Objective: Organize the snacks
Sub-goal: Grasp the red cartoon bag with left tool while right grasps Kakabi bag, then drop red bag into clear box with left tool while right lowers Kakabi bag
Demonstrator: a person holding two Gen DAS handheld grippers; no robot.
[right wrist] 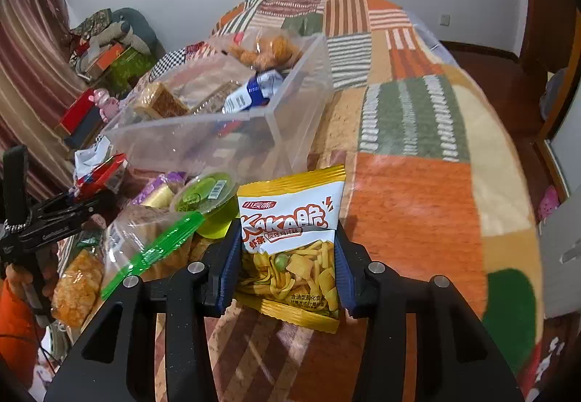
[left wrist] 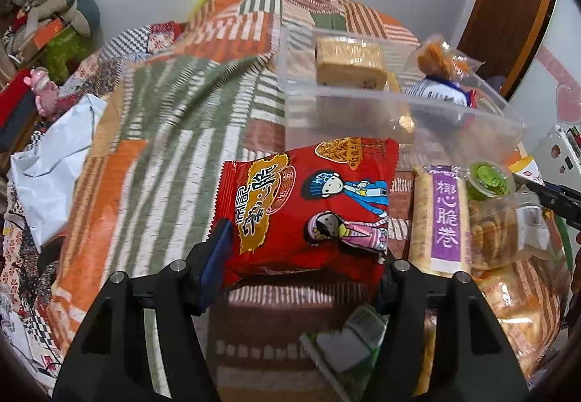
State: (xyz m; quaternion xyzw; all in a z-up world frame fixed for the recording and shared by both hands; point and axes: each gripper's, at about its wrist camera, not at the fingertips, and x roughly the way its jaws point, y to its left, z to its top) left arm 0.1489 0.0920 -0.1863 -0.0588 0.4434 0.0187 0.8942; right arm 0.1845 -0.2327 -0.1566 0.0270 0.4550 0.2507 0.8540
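Observation:
My left gripper (left wrist: 301, 257) is shut on a red snack packet with cartoon figures (left wrist: 312, 206), held above the bed in front of a clear plastic bin (left wrist: 472, 111). The bin holds a wrapped cake block (left wrist: 348, 62) and a blue-white packet (left wrist: 435, 93). My right gripper (right wrist: 288, 264) is shut on a yellow-white chip packet (right wrist: 294, 242), held just in front of the same bin (right wrist: 290, 133). The left gripper (right wrist: 54, 213) shows at the left of the right wrist view.
A pile of snacks lies beside the bin: a purple-labelled roll (left wrist: 441, 217), a green jelly cup (right wrist: 205, 200), a clear bag of biscuits (left wrist: 504, 228), and a bag with a green strip (right wrist: 156, 249). A patchwork quilt (right wrist: 417, 184) covers the bed. Clutter (left wrist: 47, 28) stands at the left.

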